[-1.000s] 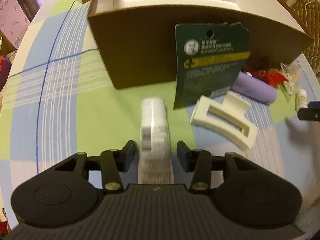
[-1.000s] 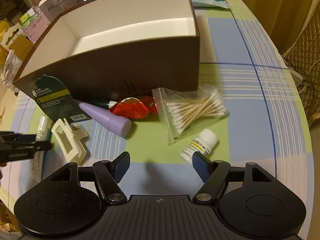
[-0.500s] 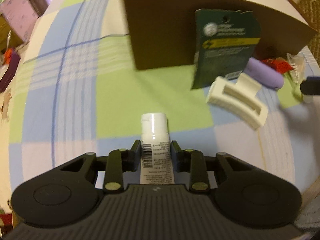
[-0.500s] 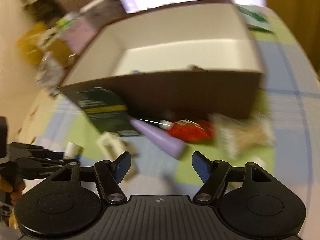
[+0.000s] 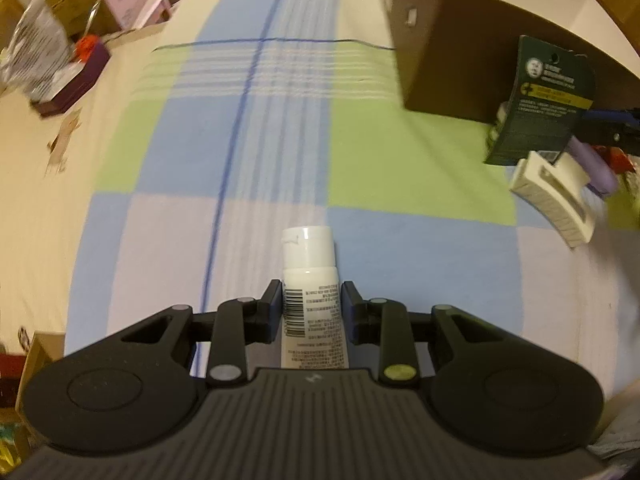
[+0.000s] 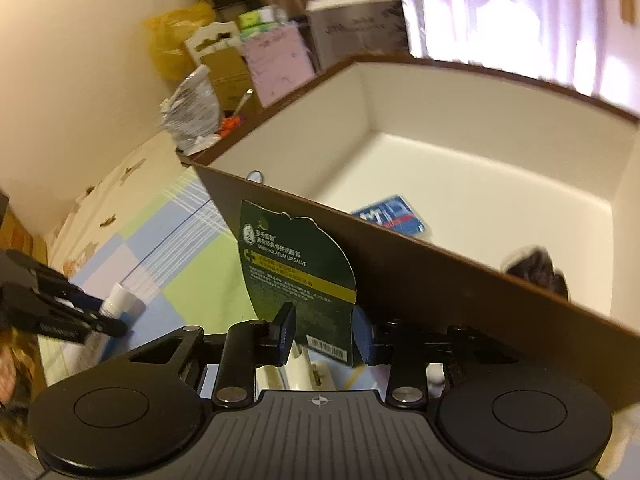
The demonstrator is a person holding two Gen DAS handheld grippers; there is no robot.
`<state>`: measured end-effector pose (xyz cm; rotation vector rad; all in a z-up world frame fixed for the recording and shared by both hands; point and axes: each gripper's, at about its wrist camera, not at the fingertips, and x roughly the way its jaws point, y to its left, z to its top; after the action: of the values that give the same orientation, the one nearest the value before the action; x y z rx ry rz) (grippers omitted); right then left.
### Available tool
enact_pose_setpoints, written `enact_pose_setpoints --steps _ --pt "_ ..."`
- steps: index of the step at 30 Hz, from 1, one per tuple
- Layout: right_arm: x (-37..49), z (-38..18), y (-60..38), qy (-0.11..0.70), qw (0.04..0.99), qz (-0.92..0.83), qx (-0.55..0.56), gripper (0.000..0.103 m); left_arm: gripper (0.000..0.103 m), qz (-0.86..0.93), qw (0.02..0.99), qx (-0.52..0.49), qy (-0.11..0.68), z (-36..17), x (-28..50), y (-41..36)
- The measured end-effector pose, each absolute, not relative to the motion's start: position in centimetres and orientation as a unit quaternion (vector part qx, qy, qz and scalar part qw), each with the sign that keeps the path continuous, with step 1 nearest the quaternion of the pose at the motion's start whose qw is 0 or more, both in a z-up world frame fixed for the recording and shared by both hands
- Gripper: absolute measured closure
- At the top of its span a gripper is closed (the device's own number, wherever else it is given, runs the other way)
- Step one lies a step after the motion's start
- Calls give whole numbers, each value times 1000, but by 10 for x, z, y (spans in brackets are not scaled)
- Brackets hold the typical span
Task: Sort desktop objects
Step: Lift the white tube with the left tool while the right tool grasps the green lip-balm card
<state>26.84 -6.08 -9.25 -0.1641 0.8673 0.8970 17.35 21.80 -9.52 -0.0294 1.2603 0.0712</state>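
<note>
Right wrist: lip-salve card fronts brown box.

White tube, barcode label up, was held cap-forward above checked cloth. Dark green lip-salve card was stood upright against brown box. Cream hair clip was lain beside purple tube.

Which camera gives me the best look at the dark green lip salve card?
The right wrist view: the lip salve card stands close against the brown box, print readable, between the right claw tips. The left wrist view shows it small, at the right edge.
</note>
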Motion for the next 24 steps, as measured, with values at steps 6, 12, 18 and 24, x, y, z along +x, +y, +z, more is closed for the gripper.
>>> enact_pose_setpoints --steps 6,12,18,24 --pt "233 -88 -49 358 776 497 -153 96 77 53 804 -26 591 -95 160 232" --pt "207 -104 -34 358 766 490 -215 95 77 52 804 -27 592 -96 159 232" --pt "210 -117 -16 353 771 476 -233 95 77 49 806 -27 589 -97 156 230" --pt "209 -120 3 349 776 468 -236 95 77 48 809 -28 586 -97 153 230"
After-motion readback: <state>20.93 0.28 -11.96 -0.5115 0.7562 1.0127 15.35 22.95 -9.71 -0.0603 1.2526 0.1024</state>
